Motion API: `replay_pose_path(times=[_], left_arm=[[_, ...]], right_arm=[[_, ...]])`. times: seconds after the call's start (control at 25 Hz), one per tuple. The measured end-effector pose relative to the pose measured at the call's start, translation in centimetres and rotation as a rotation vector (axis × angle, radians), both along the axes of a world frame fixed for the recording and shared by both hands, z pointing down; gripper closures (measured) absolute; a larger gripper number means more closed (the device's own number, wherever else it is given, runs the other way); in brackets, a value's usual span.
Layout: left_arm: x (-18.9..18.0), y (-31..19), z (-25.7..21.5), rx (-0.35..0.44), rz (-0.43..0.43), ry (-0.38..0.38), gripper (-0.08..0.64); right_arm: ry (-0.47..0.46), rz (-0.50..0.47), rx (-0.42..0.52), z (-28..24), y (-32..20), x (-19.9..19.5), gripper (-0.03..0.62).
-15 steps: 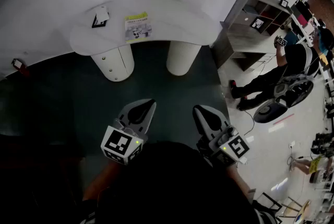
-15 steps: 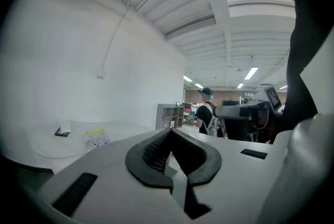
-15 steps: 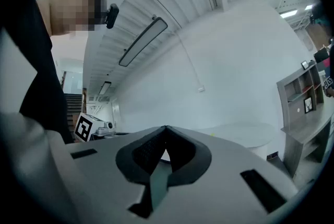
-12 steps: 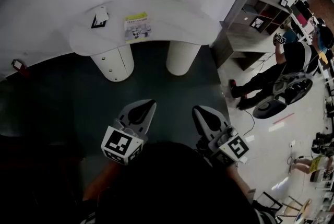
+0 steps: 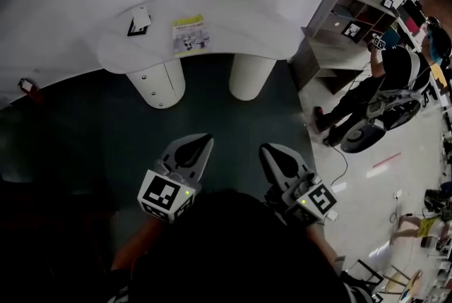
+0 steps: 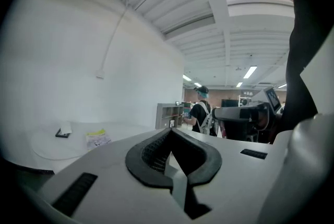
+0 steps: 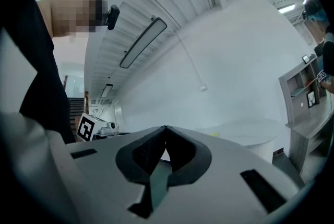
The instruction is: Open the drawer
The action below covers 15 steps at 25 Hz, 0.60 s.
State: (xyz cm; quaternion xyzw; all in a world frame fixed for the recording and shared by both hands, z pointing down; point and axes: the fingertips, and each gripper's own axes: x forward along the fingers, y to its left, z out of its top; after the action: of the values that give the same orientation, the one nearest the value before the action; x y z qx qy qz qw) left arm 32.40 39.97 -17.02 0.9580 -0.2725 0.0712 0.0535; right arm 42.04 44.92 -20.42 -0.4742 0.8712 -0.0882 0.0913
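Since the drawer (image 5: 157, 88) sits flush in the round white pedestal well ahead of my fingers, I'd say this job hasn't started yet. The left gripper (image 5: 202, 141) has its fingers pressed together with nothing between them, and the right gripper (image 5: 266, 150) is the same deal. Both hang low over the dark floor (image 5: 85, 139), far short of the furniture. The pedestal with the small knobs (image 5: 144, 75) is ahead of the left fingers and a bit outboard. The plain pedestal (image 5: 252, 77) is more ahead of the right ones. So everything's left to do: close in, spread a pair of fingers, grab a knob, pull.

Contents-wise, the drawer's shut, so no idea what's inside. On the tabletop (image 5: 240, 22) beyond the fingers there's a yellow-green booklet (image 5: 189, 35) and a small dark-edged card (image 5: 138, 20). Way off past the right fingers, a grey cubby shelf (image 5: 321, 54) has a small framed marker card (image 5: 351, 30) in one cubby. The other cubbies are too small to read.
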Motion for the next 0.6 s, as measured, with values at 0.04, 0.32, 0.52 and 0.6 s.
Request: replay_pose_path(times=[0.04, 0.32, 0.52, 0.6], left_arm=[[-0.3, -0.1, 0.0, -0.003, -0.003, -0.001, 0.549], [-4.8, -1.3, -0.3, 0.015, -0.058, 0.003, 0.549], [-8.8, -2.1, 0.0, 0.019, -0.082, 0.002, 0.549], [-10.4, -2.4, 0.4, 0.013, -0.092, -0.001, 0.549]], right_arm=[[-0.003, -0.011, 0.004, -0.1, -0.1, -0.5, 0.577], [-0.007, -0.077, 0.009, -0.6, -2.1, -5.0, 0.575], [-0.016, -0.108, -0.017, 0.1, -3.6, -8.9, 0.575], [-0.011, -0.120, -0.024, 0.4, -4.0, -10.5, 0.575]])
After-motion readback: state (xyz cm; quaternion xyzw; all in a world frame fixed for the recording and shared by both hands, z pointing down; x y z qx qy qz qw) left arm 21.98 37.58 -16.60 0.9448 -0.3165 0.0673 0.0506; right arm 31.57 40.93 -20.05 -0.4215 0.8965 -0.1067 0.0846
